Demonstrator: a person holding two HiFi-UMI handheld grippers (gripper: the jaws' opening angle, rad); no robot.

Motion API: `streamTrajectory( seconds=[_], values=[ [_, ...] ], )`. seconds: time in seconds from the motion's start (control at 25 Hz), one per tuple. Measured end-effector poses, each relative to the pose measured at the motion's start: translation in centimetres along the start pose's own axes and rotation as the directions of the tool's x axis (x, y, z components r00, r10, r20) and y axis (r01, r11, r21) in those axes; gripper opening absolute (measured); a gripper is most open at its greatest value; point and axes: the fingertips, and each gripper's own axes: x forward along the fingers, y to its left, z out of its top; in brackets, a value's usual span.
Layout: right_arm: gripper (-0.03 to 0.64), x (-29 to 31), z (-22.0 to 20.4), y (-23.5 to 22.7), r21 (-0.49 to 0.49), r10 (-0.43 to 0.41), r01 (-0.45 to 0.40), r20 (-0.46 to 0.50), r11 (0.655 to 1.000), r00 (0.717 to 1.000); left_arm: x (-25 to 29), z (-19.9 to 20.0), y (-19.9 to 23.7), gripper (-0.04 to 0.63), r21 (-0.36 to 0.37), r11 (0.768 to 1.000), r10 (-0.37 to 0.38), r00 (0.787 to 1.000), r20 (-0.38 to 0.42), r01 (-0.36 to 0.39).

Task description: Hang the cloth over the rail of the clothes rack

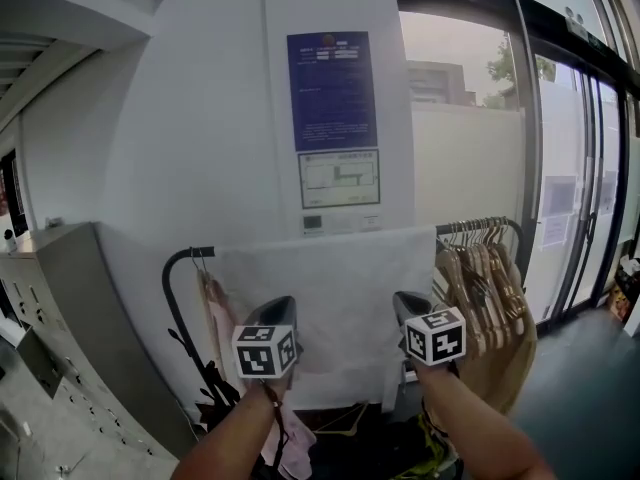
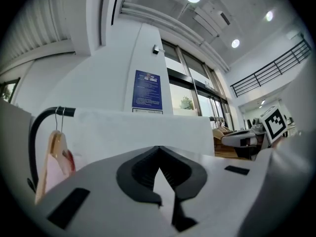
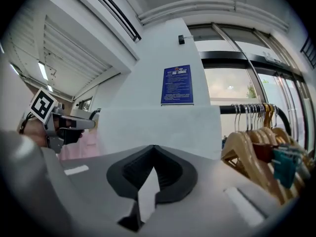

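Observation:
A white cloth (image 1: 320, 298) hangs draped over the black rail (image 1: 190, 255) of the clothes rack, spreading between the rack's two ends. My left gripper (image 1: 285, 303) is held up in front of the cloth's left half, jaws shut with nothing between them. My right gripper (image 1: 402, 298) is level with it before the cloth's right edge, also shut and empty. In the left gripper view the closed tips (image 2: 158, 148) point at the cloth (image 2: 143, 132). In the right gripper view the shut jaws (image 3: 154, 148) face the cloth (image 3: 158, 130) too.
Several wooden hangers (image 1: 485, 278) crowd the rail's right end. One hanger with a pink garment (image 1: 212, 303) hangs at the left end. A white wall with a blue poster (image 1: 332, 90) stands behind. Glass doors (image 1: 580, 168) are at the right, a grey counter (image 1: 60, 298) at the left.

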Motion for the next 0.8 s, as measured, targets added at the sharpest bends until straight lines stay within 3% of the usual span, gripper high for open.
streamTrajectory(
  seconds=[0.28,0.48,0.8],
  values=[
    [0.002,0.1,-3.6,6.5,0.064,0.083,-0.083,0.008,0.994,0.997,-0.3,-5.6,-5.5,0.005,-0.071,0.997,-0.045,0.999,-0.022,0.044],
    [0.0,0.8,-4.6,8.4,0.048,0.109,-0.109,-0.002,0.993,0.994,0.0,-7.4,-6.5,0.005,-0.045,0.998,-0.037,0.999,-0.031,0.036],
    [0.0,1.2,-4.1,8.8,0.047,0.112,-0.113,0.021,0.993,0.994,0.4,-6.5,-6.5,0.005,0.0,1.0,-0.032,0.999,-0.018,0.032]
  ],
)
